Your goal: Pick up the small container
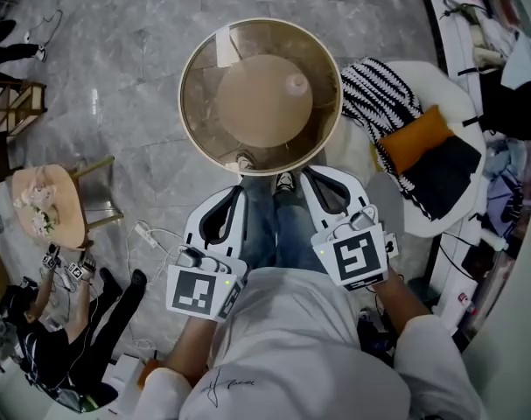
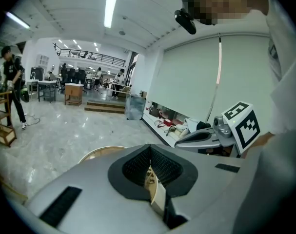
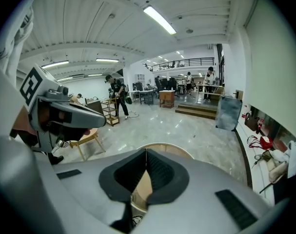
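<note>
Well, both grippers were at the near edge of the round worktop (image 1: 188, 134), not over it yet. My left gripper (image 1: 239, 187) had its jaws shut tight with nothing in them, and my right gripper (image 1: 305, 172) was the same. The small container (image 1: 296, 83) sat on the worktop, a bit right of its middle. If I reached it with shut jaws, I think I would bump it and knock it over.
</note>
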